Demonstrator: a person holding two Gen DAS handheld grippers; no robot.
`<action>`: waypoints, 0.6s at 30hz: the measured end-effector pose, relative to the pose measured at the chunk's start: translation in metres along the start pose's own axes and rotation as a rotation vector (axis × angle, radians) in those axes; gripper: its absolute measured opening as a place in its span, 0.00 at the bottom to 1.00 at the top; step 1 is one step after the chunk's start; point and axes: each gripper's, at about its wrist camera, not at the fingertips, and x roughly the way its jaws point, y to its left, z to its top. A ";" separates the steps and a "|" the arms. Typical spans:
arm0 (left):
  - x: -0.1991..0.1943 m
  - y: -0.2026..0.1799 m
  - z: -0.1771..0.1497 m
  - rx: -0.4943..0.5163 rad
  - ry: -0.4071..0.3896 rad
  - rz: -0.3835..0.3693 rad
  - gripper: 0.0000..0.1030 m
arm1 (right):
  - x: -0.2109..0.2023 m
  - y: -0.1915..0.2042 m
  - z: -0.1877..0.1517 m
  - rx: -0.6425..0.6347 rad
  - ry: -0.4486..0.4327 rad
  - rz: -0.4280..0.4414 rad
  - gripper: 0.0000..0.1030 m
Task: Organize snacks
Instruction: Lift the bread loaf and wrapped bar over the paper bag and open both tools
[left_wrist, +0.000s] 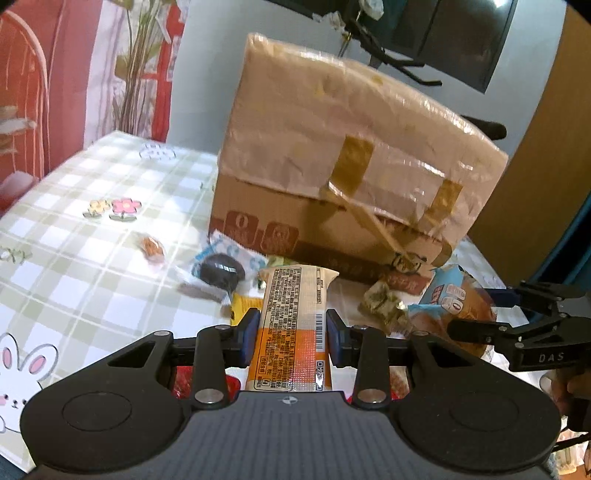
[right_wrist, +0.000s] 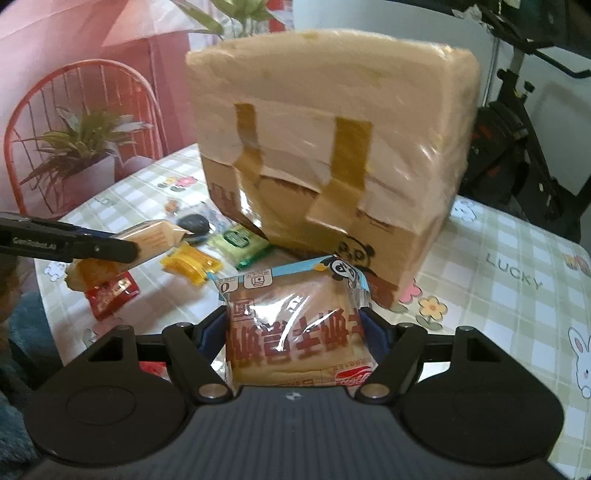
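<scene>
Clamped between the left gripper (left_wrist: 291, 328) pads at lower centre, a long orange-and-cream snack bar (left_wrist: 291, 325) juts forward above the checked tablecloth (left_wrist: 92, 221). Right gripper (right_wrist: 295, 328), level and pointing at the taped cardboard box (right_wrist: 325, 147), pinches a bagged bread bun (right_wrist: 295, 325); loose snacks (right_wrist: 192, 264) lie at left.

Left gripper (left_wrist: 291, 334) at lower centre of its own view, blue pads clamped on a long orange-and-cream snack bar (left_wrist: 291, 328); right gripper (right_wrist: 295, 332) at lower centre of its view, jaws closed against a wrapped bread packet (right_wrist: 295, 332).
</scene>
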 end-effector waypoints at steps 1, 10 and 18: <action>-0.003 0.000 0.002 0.002 -0.010 0.005 0.38 | -0.001 0.002 0.002 -0.003 -0.006 0.006 0.73; -0.030 0.010 0.020 -0.002 -0.095 0.058 0.38 | -0.014 0.029 0.027 -0.054 -0.068 0.064 0.73; -0.060 0.008 0.058 0.029 -0.222 0.072 0.38 | -0.043 0.047 0.073 -0.084 -0.194 0.142 0.73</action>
